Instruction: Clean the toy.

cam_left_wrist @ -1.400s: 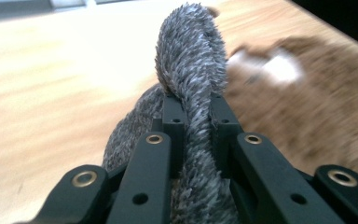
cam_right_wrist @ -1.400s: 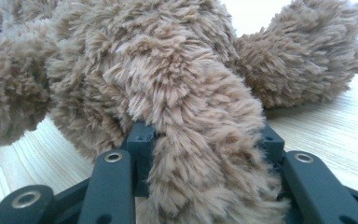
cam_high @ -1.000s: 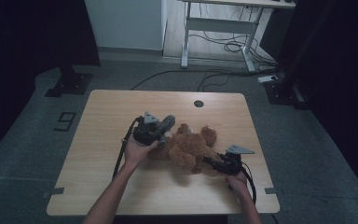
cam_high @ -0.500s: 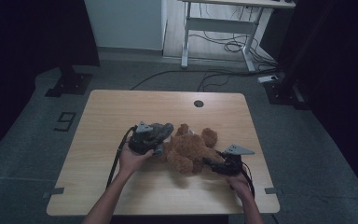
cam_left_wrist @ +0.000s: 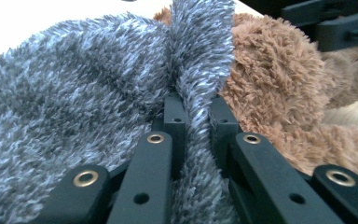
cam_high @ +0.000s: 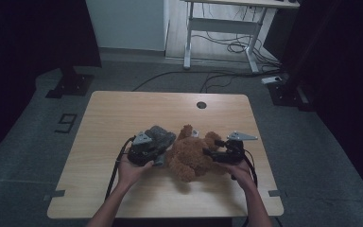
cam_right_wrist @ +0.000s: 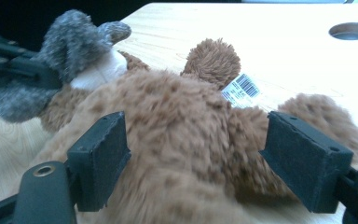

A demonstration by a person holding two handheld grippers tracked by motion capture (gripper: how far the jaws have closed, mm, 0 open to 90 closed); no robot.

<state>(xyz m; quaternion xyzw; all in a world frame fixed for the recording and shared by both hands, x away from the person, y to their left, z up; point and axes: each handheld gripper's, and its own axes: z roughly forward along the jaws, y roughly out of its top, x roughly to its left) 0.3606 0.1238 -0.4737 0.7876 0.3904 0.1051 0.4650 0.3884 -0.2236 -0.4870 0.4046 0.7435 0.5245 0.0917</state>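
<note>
Bear [cam_high: 191, 156] lies mid-surface [cam_high: 123, 113] w/ grey hat [cam_high: 158, 137] at its head. Your left claw [cam_left_wrist: 191, 116] is pinching a fold of the hat; right claw [cam_right_wrist: 191, 154] is spread around the body, not clamped. Looks like you're fitting the hat: close right first, then pull left slow, keep the fold deep btw pads.

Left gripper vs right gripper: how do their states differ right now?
The left gripper is shut on a fold of the grey fuzzy hat; the right gripper is open, jaws straddling the brown teddy bear. Left holds fabric pinched; right's pads sit wide apart. Both are at the bear on the table.
</note>
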